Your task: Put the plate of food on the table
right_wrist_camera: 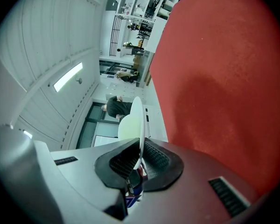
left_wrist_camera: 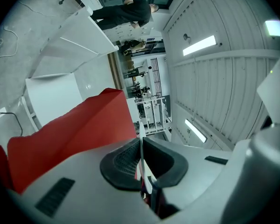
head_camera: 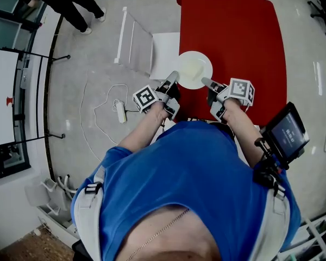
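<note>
1. Just below the jaws of the left gripper (head_camera: 174, 76) runs the left edge of the table (head_camera: 239, 31). Its near edge lies behind both pairs of jaws, toward the person holding them. Ahead of the jaws and off to their right, the tabletop is seen wide and bare.
2. To the left of the left jaws, a white chair (head_camera: 164, 47) is set close against that table edge. Further left, open grey floor (head_camera: 92, 58) is crossed by a white cable and a power strip (head_camera: 120, 112).
3. Far beyond the left jaws, a person in dark clothes (head_camera: 70, 1) is seen standing on the floor.
4. The plate (head_camera: 194, 69) is round, white, smooth and thin-rimmed, with a pale yellowish centre; the food cannot be made out. The table is covered in a matte, felt-like red cloth (right_wrist_camera: 224, 78). The pads (right_wrist_camera: 154, 160) are black and grid-textured.
5. The left jaws are nearly closed, with the plate's left rim (left_wrist_camera: 141, 148) clamped edge-on between them.
6. The jaws of the right gripper (head_camera: 205, 81) are likewise nearly closed, with the opposite rim (right_wrist_camera: 133, 120) pinched between them.
7. The plate is thus carried between the two pairs of jaws, above the table's left part. In the right gripper view a strip of background separates plate and cloth, and a soft shadow is cast on the red.
</note>
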Action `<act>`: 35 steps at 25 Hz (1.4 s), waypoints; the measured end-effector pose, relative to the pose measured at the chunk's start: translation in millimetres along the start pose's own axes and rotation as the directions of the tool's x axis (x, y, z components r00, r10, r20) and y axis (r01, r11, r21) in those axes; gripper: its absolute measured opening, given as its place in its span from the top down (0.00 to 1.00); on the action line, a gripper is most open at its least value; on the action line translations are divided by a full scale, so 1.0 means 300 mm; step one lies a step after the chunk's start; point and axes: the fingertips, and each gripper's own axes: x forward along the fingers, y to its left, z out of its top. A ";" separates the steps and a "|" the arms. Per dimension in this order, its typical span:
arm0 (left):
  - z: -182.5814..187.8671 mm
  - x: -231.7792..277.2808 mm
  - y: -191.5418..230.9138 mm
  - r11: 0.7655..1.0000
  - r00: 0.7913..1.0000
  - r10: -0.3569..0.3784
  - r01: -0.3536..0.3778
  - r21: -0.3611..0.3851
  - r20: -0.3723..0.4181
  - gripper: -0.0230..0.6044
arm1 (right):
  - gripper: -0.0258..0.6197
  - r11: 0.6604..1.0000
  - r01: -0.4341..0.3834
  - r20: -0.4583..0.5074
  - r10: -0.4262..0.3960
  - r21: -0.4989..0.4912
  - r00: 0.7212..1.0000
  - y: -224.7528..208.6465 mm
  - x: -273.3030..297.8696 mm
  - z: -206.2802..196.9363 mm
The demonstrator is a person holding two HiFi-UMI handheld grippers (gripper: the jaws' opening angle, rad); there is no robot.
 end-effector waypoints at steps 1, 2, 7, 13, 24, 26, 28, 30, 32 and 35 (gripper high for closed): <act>-0.004 0.004 0.006 1.000 1.000 0.012 -0.012 0.003 -0.009 0.93 | 0.94 1.000 0.003 0.006 -0.003 0.008 1.000 -0.005 -0.005 0.001; -0.008 0.008 0.012 1.000 1.000 0.025 -0.025 0.005 -0.018 0.93 | 0.94 1.000 0.003 0.011 -0.003 0.017 1.000 -0.008 -0.010 0.002; -0.031 0.042 0.018 0.999 0.998 0.035 -0.035 -0.005 -0.059 0.93 | 0.94 0.999 0.017 0.039 -0.018 0.037 0.999 -0.028 -0.033 0.019; -0.048 0.095 0.012 0.999 0.992 0.053 -0.054 0.001 -0.114 0.93 | 0.94 0.998 0.031 0.070 -0.035 0.060 0.997 -0.029 -0.062 0.053; -0.087 0.193 0.012 0.998 0.973 0.066 -0.063 0.020 -0.221 0.93 | 0.94 0.994 0.072 0.122 -0.082 0.083 0.989 -0.060 -0.112 0.110; -0.102 0.210 0.003 0.997 0.968 0.071 -0.069 0.017 -0.241 0.93 | 0.94 0.993 0.082 0.129 -0.093 0.089 0.987 -0.056 -0.132 0.123; -0.120 0.231 -0.011 0.997 0.963 0.074 -0.073 0.015 -0.261 0.93 | 0.94 0.991 0.102 0.136 -0.114 0.091 0.984 -0.051 -0.159 0.144; -0.133 0.249 -0.013 0.997 0.958 0.076 -0.075 0.016 -0.275 0.93 | 0.94 0.989 0.109 0.144 -0.123 0.098 0.982 -0.054 -0.175 0.156; -0.147 0.262 -0.005 0.997 0.955 0.079 -0.078 0.016 -0.287 0.93 | 0.94 0.988 0.112 0.152 -0.128 0.107 0.980 -0.068 -0.186 0.161; -0.176 0.274 0.018 0.996 0.949 0.086 -0.085 0.017 -0.302 0.93 | 0.94 0.985 0.125 0.159 -0.143 0.121 0.977 -0.102 -0.204 0.160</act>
